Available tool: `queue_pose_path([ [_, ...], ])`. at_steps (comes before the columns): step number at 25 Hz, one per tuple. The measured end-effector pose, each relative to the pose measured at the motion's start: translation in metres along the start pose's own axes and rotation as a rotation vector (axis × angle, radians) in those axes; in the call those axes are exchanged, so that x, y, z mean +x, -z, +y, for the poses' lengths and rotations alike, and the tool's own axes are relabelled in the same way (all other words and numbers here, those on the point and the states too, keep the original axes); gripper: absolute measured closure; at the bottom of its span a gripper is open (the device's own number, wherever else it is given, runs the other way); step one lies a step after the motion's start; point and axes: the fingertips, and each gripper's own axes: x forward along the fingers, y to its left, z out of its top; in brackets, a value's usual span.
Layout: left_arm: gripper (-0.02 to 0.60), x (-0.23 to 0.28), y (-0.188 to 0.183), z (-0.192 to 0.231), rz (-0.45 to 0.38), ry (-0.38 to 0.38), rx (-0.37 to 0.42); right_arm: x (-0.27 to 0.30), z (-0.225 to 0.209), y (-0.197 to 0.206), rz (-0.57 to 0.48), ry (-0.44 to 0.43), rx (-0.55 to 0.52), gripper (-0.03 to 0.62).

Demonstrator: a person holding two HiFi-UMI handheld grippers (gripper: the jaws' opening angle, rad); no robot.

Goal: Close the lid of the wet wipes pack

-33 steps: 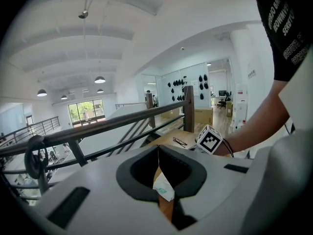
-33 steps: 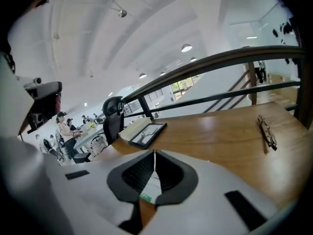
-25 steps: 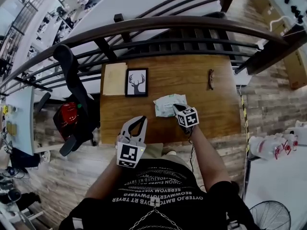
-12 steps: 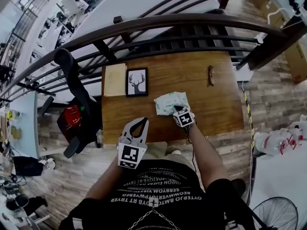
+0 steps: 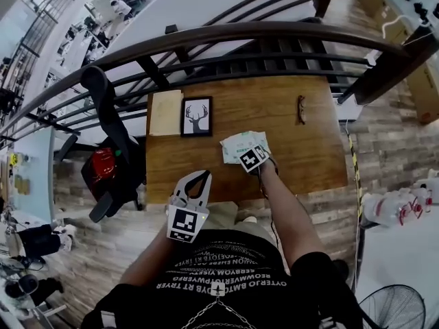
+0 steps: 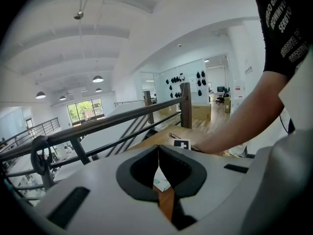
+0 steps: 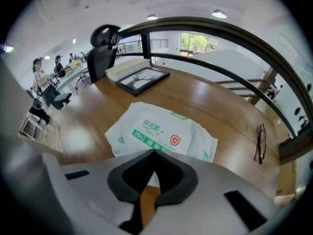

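I read "75%" on wet wipes pack [image 7: 164, 130]; right gripper [image 7: 154, 152] closed, empty, over its near edge; left gripper [image 6: 158, 147] likewise closed.

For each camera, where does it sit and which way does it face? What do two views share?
Left claw view: rides on the left claw, jaws together; faces nearly level toward the railing; the right arm crosses it.
Right claw view: rides on the right claw, jaws together; faces down at the wet wipes pack; no body shows.
Head view: on the head, facing steeply down at the table; left arm, right arm and shirt show.
Shared: head and right claw views both show pack and deer picture.
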Motion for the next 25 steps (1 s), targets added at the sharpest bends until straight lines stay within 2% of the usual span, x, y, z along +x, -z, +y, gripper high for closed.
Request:
queue_pose_path([
  [2, 0.554, -0.003, 0.004, -0.002, 0.005, -0.001, -0.001, -0.002, 0.002, -0.004, 0.022, -0.010, -0.047, 0.579],
  [3, 0.554, -0.005, 0.007, -0.003, 0.009, -0.003, -0.003, -0.005, 0.003, -0.006, 0.003, -0.020, -0.034, 0.579],
  [6, 0.554, -0.009, 0.014, -0.001, 0.020, -0.011, -0.016, -0.003, 0.008, 0.001, -0.067, -0.056, 0.094, 0.579],
  [9, 0.554, -0.015, 0.011, 0.000, 0.012, -0.018, -0.018, -0.011, 0.007, 0.001, -0.201, -0.054, 0.194, 0.577],
  [13, 0.554, -0.026, -0.001, 0.013, -0.023, -0.057, -0.030, -0.067, 0.004, -0.007, -0.439, -0.007, 0.312, 0.579],
  [16, 0.554, -0.033, -0.016, 0.027, -0.074, -0.097, -0.055, -0.133, 0.002, -0.019, -0.604, 0.045, 0.301, 0.579],
  [19, 0.554, -0.041, -0.037, 0.038, -0.141, -0.125, -0.084, -0.203, -0.001, -0.022, -0.726, 0.106, 0.260, 0.579],
  [25, 0.554, -0.059, -0.086, 0.045, -0.282, -0.138, -0.105, -0.322, 0.000, -0.034, -0.888, 0.195, 0.177, 0.580],
])
